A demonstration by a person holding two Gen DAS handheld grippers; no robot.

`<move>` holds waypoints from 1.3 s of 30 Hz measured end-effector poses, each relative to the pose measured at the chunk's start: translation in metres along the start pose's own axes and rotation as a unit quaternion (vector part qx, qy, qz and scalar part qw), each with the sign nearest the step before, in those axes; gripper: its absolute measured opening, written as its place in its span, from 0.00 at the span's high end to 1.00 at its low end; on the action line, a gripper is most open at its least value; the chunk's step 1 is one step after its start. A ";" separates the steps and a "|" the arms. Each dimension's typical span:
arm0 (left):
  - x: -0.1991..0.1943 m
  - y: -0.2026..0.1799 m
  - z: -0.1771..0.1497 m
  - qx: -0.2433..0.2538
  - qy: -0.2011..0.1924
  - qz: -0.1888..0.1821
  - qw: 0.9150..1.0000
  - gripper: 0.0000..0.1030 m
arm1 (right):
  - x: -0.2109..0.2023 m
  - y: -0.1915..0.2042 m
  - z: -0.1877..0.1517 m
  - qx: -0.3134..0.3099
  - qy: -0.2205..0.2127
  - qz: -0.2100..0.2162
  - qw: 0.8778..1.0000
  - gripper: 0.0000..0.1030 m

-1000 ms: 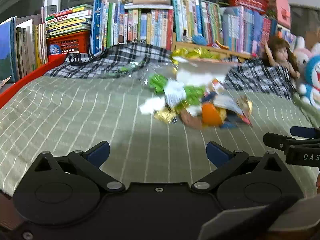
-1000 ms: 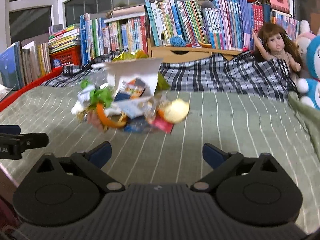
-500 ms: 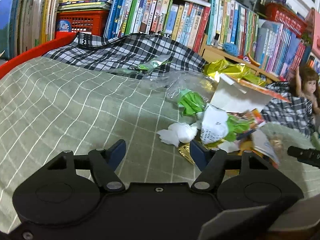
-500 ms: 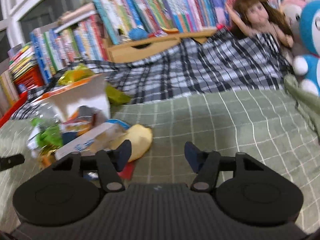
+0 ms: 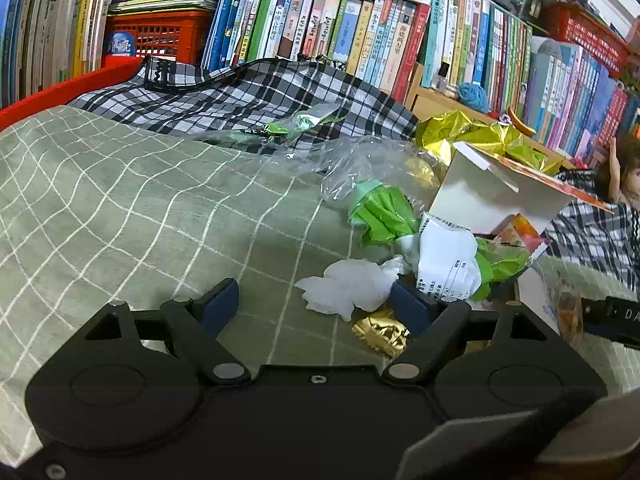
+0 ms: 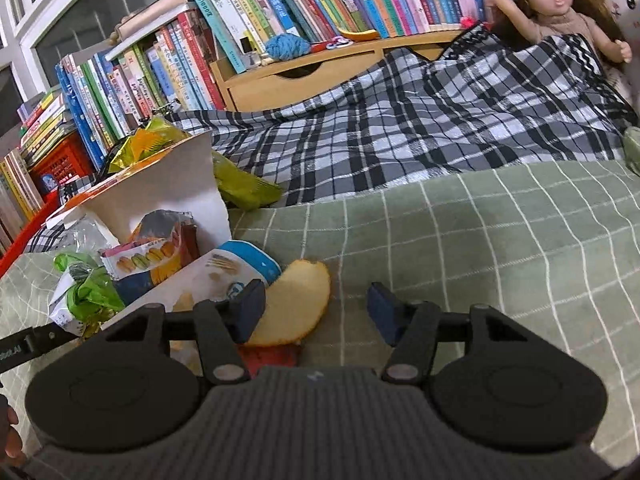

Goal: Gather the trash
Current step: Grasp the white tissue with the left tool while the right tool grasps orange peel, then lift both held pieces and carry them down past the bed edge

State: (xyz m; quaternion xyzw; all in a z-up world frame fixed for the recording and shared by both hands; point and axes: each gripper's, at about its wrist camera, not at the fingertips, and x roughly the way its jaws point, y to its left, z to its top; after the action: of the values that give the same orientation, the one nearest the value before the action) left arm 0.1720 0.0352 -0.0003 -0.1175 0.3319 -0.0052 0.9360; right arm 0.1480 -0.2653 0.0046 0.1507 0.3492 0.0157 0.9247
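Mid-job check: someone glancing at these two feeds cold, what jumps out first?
The trash heap on the green checked bedspread: a white crumpled tissue and gold foil wrapper lie between the opening jaws of the left gripper. In the right view, a yellow peel lies between the closing jaws of the right gripper, nothing gripped yet. Behind, a wall of books and a doll.

Even indoor light keeps both views bright and mostly sharp, with soft shadow on the bedspread [image 5: 120,216] just ahead of the fingers, glare on the gold foil [image 5: 460,132] beyond them, and fisheye bending of the books [image 6: 168,68] toward the edges.
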 end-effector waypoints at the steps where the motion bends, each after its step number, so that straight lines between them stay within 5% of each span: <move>1: 0.000 -0.001 0.000 -0.002 -0.002 0.000 1.000 0.30 | 0.000 0.001 0.000 0.001 0.001 0.007 1.000 0.56; 3: -0.001 -0.003 0.000 -0.007 -0.002 -0.015 1.000 0.61 | -0.003 0.002 0.001 0.004 0.002 0.008 1.000 0.74; 5: -0.005 -0.003 0.000 -0.022 0.001 -0.043 0.999 0.72 | -0.007 0.003 0.000 0.002 -0.004 0.007 1.000 0.85; 9: -0.021 -0.013 -0.003 0.013 -0.027 -0.023 0.999 0.73 | -0.025 0.000 -0.001 0.011 -0.019 0.014 1.000 0.92; 26: -0.109 -0.006 -0.026 0.042 -0.044 -0.070 0.996 0.73 | -0.103 0.001 -0.011 -0.016 -0.049 0.024 0.998 0.93; 39: -0.181 0.001 -0.066 0.036 -0.029 -0.100 0.994 0.73 | -0.165 0.012 -0.068 -0.005 -0.058 0.080 0.995 0.92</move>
State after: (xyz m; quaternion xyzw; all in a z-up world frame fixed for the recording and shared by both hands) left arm -0.0109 0.0379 0.0620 -0.1165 0.2904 -0.1073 0.9437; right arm -0.0202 -0.2582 0.0659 0.1743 0.2813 0.0830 0.9400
